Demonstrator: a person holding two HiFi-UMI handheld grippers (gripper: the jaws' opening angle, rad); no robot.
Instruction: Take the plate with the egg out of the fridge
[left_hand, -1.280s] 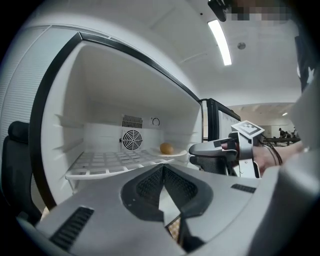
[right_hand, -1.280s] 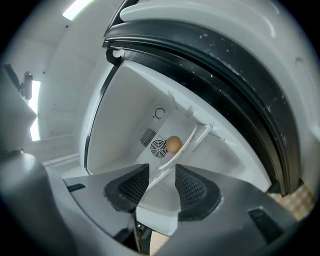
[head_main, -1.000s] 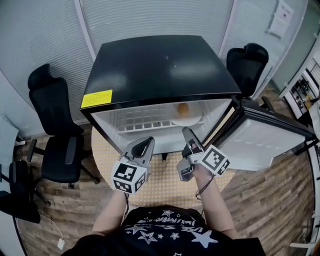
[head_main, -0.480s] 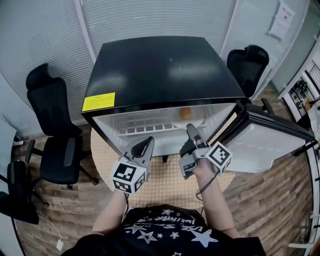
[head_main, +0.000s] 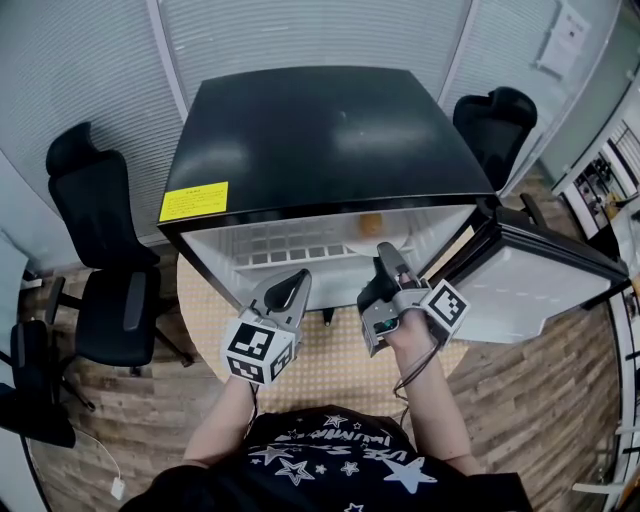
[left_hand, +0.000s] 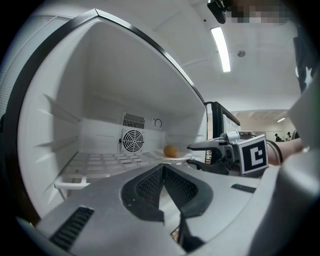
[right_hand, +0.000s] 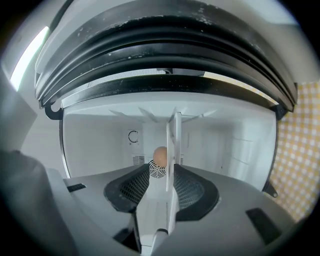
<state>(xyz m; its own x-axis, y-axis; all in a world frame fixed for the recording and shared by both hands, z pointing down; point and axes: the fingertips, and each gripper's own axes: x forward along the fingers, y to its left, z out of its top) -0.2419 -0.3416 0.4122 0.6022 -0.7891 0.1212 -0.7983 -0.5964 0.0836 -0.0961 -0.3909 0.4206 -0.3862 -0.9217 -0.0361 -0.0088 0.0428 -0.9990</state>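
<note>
The black-topped fridge (head_main: 320, 130) stands open. On its wire shelf (left_hand: 105, 161) lies a white plate (head_main: 378, 240) carrying a brown egg (head_main: 370, 222), toward the right side. My right gripper (head_main: 383, 262) is rolled on its side at the fridge mouth. It is open, with one jaw above and one below the plate's near rim (left_hand: 186, 157). In the right gripper view the plate (right_hand: 173, 145) shows edge-on between the pads, with the egg (right_hand: 160, 155) just left of it. My left gripper (head_main: 295, 282) hangs shut and empty before the shelf's left half.
The fridge door (head_main: 540, 290) swings out wide to the right. A round table with a checked cloth (head_main: 320, 365) carries the fridge. Black office chairs stand at the left (head_main: 100, 230) and back right (head_main: 495, 120). A fan grille (left_hand: 133, 139) sits in the fridge's back wall.
My right gripper has moved forward and slightly right, so its jaws now straddle the plate's rim. The left gripper has barely moved.
</note>
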